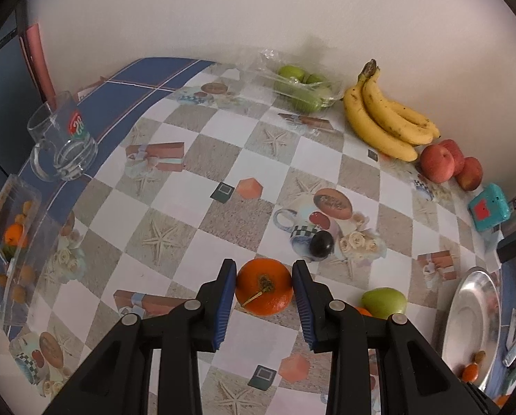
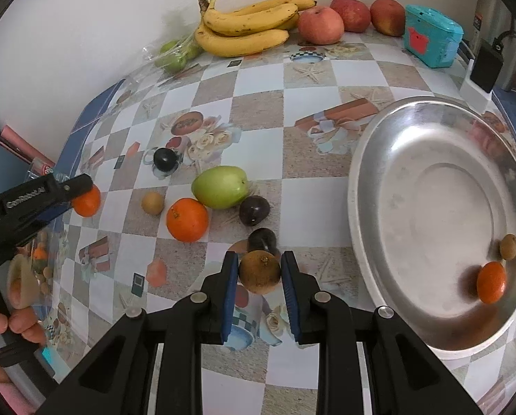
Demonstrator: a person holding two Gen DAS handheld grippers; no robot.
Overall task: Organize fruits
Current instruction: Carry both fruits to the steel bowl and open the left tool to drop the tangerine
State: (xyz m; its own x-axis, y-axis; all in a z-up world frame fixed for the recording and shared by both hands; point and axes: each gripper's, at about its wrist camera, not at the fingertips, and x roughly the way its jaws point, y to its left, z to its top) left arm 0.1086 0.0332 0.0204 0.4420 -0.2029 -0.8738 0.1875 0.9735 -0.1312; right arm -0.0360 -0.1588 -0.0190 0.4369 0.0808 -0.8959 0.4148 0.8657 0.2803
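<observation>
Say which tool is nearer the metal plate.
Right. The right tool, gripping a brown fruit, is beside the metal plate; the left tool is across the table.

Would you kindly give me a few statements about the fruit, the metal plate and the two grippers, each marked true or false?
1. The left gripper is shut on an orange. True.
2. The right gripper holds a banana. False: it is shut on a small brown fruit; the bananas lie by the wall.
3. The metal plate holds a small orange fruit and a small brown one. True.
4. The green apple lies on the metal plate. False: it lies on the tablecloth, left of the plate.
5. Three red apples sit beside the bananas. True.
</observation>
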